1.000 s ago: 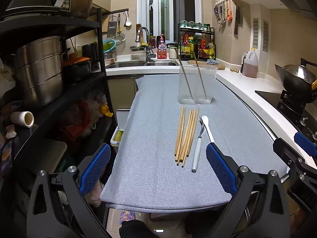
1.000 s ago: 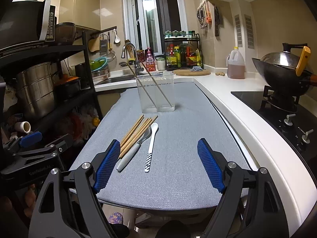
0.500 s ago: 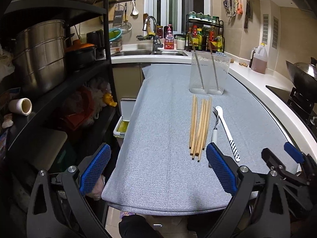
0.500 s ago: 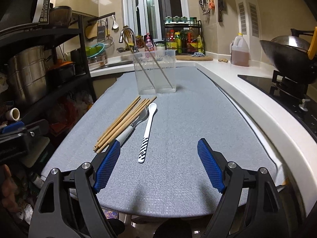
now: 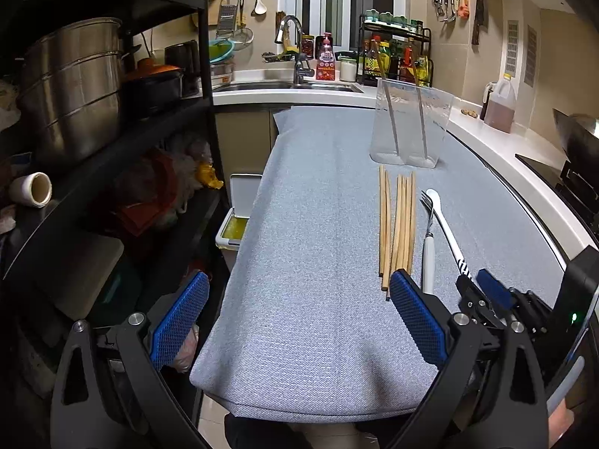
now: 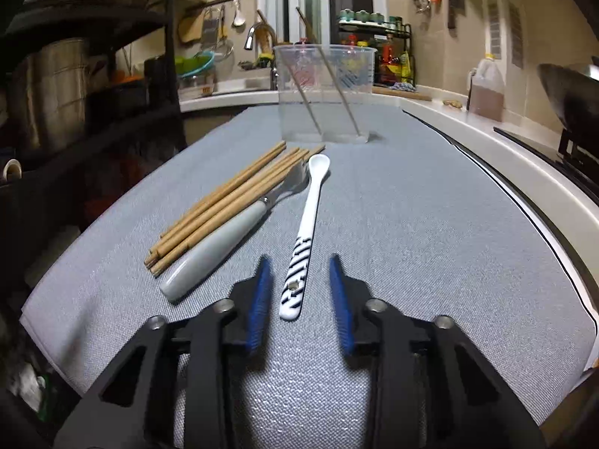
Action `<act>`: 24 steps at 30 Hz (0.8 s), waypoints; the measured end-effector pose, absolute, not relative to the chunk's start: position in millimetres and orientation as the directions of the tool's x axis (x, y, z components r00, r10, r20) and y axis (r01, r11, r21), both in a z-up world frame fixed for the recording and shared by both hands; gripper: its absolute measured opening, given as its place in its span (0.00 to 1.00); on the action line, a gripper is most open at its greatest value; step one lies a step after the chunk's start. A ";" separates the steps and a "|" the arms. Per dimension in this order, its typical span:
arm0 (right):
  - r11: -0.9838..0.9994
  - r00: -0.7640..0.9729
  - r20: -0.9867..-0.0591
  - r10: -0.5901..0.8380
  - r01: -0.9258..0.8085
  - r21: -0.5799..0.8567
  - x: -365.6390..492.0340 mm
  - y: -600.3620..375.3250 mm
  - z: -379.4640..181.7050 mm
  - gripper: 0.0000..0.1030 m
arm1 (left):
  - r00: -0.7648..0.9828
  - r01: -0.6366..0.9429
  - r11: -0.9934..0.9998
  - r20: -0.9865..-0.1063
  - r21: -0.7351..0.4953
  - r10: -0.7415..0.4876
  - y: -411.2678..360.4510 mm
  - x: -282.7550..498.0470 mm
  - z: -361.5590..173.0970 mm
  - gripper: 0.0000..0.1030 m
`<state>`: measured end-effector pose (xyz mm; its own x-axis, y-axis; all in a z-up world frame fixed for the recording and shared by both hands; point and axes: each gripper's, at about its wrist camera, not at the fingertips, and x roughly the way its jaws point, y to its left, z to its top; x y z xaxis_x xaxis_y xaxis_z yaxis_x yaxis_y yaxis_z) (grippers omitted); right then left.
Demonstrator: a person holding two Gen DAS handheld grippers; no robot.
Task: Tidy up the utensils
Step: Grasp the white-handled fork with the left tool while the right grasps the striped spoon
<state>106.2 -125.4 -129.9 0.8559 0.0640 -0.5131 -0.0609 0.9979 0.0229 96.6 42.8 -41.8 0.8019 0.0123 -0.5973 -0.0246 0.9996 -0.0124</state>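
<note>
White spoon (image 6: 306,232) handle between the spread fingers of the right hand-held gripper (image 6: 299,301) (untouched).

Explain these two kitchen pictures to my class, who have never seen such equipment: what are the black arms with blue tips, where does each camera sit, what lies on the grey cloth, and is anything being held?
No robot is here. A person holds a two-finger tool in each hand, and a wide-angle camera on each tool looks forward along its fingers. The black arms with blue pads are those fingers.

One picture comes from the left gripper, whose fingers stand wide open over the near edge of the grey cloth. The other comes from the right gripper, low over the cloth, its pads on either side of the striped handle of the white spoon but not yet closed on it.

Beside the spoon lie a fork and a bundle of wooden chopsticks. Behind stands a clear container with two thin sticks already inside. Nothing is held.
</note>
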 end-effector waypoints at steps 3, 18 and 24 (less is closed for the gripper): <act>0.996 0.860 -0.503 0.089 -0.072 0.054 100.4 -132.9 -129.9 0.11 | 0.804 -0.006 1.000 -0.595 -0.018 -0.006 40.2 96.7 -43.8 0.91; 0.993 0.862 -0.507 -0.003 0.064 0.103 67.6 -202.9 -122.5 0.10 | 0.795 0.220 0.975 -0.575 -0.025 -0.194 -35.2 101.4 -79.6 0.50; 0.994 0.860 -0.511 0.003 0.053 0.095 64.7 -206.9 -128.6 0.10 | 0.776 0.234 0.972 -0.603 0.002 -0.186 -48.5 104.5 -97.7 0.27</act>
<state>64.7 -206.9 -128.6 0.8596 0.0030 -0.5110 0.0532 0.9940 0.0954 104.5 -48.5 -97.7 0.7759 -0.1856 -0.6030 0.2342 0.9722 0.0020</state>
